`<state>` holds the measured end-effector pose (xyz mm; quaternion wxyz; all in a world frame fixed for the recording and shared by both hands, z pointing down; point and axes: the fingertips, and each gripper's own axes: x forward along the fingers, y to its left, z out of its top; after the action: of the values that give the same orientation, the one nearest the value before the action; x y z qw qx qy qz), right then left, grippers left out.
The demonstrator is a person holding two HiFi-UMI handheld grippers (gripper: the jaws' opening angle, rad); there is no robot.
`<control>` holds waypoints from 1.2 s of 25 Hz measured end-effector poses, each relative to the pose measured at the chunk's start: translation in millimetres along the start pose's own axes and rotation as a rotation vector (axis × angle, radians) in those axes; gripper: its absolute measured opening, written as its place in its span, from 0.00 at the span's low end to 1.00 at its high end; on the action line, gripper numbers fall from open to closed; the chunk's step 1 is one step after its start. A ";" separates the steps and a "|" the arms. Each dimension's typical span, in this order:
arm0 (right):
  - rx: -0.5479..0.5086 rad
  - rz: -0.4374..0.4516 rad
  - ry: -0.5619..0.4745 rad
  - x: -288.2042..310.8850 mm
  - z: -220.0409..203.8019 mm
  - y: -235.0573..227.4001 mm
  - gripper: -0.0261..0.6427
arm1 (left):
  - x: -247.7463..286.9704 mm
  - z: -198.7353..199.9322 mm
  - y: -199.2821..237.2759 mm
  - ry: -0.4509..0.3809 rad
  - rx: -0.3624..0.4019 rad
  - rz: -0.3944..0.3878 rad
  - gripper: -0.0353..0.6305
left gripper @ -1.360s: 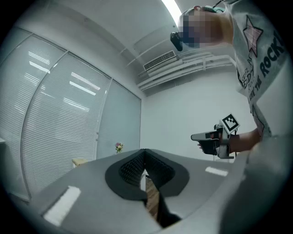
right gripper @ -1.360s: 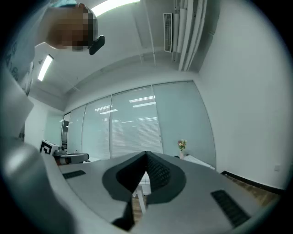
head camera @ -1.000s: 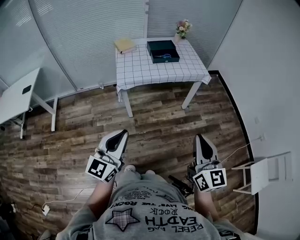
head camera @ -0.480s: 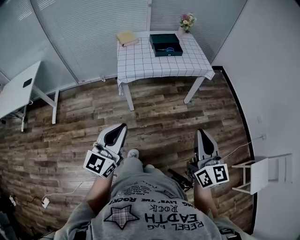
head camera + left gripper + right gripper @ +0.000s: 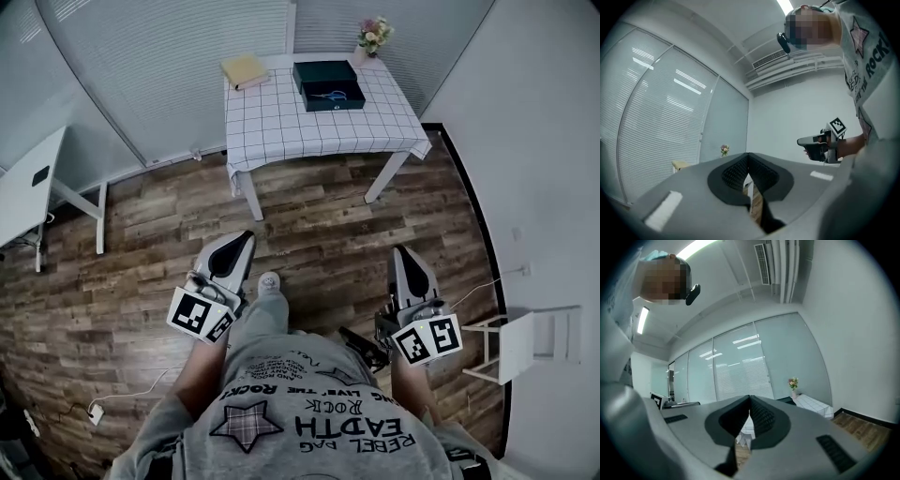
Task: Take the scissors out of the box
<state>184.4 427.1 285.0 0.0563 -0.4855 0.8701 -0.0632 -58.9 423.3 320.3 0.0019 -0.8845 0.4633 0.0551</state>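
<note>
A dark open box (image 5: 328,84) lies on a checked table (image 5: 291,127) at the far end of the room; blue-handled scissors (image 5: 330,95) lie inside it. My left gripper (image 5: 242,242) and right gripper (image 5: 401,253) are held low in front of the person, far from the table, over the wooden floor. Both point level toward the table. Each has its jaw tips touching, with nothing between them. In the left gripper view my left gripper (image 5: 747,154) is shut and the right gripper (image 5: 820,140) shows beside it. In the right gripper view my right gripper (image 5: 750,397) is shut.
A yellow book (image 5: 244,69) and a small vase of flowers (image 5: 371,37) also sit on the table. A white desk (image 5: 23,197) stands at the left, a white chair (image 5: 525,342) at the right wall. A cable and plug (image 5: 94,411) lie on the floor at the left.
Both grippers and the person have moved forward toward the table; the table sits slightly larger in the head view. Both jaws stay shut.
</note>
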 end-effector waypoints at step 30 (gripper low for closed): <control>0.060 -0.163 -0.003 227.7 -18.1 -44.6 0.06 | 169.3 -7.7 210.0 -0.004 -0.031 -0.178 0.07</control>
<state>100.0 210.9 301.8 0.0670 -0.5530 0.8252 -0.0929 -134.8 164.3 321.2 -0.0058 -0.9220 0.3819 0.0638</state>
